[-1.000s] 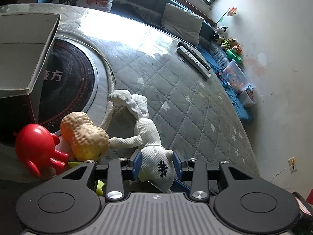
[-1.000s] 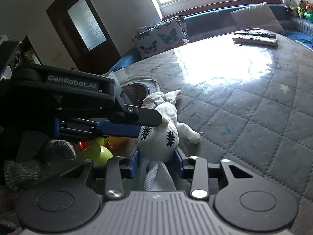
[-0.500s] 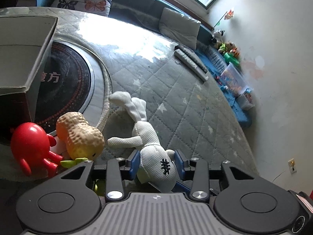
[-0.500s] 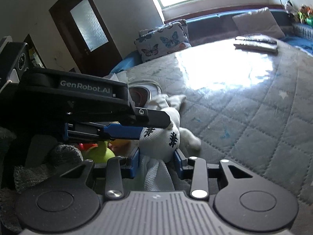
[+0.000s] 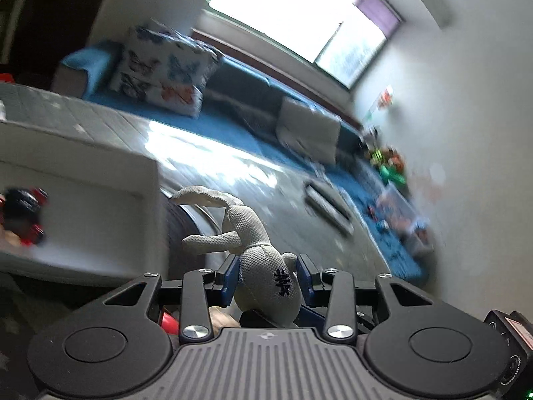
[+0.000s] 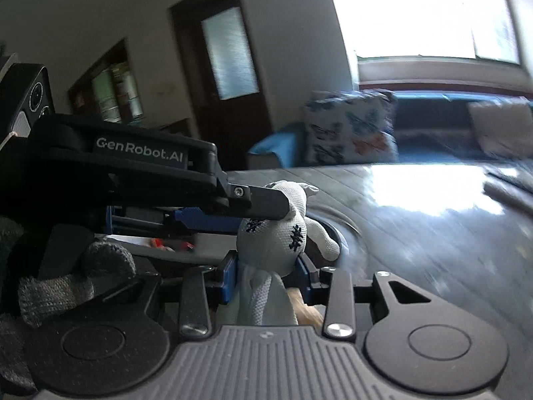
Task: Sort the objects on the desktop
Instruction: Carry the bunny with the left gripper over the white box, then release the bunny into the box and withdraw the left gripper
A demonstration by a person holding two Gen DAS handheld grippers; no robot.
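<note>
A white mesh plush rabbit [image 5: 266, 280] with black stitch marks hangs in the air, held by both grippers. My left gripper [image 5: 268, 276] is shut on its round head, its blue pads pressing on either side. The ears and an arm stick out ahead towards the box. In the right wrist view my right gripper [image 6: 268, 276] is shut on the rabbit [image 6: 276, 233] lower down, at the body. The left gripper [image 6: 263, 213] comes in from the left and clamps the head. The picture is motion-blurred.
An open grey box [image 5: 100, 200] stands close at the left with a red toy [image 5: 23, 213] inside. Two remote controls [image 5: 329, 206] lie further along the quilted table [image 5: 233, 166]. A gloved hand [image 6: 66, 276] holds the left gripper. Sofa and cushions lie behind.
Both grippers have risen with the rabbit, lifting it off the table. The views tilted upward. The peanut toy and red toy on the table slid down almost out of view.
</note>
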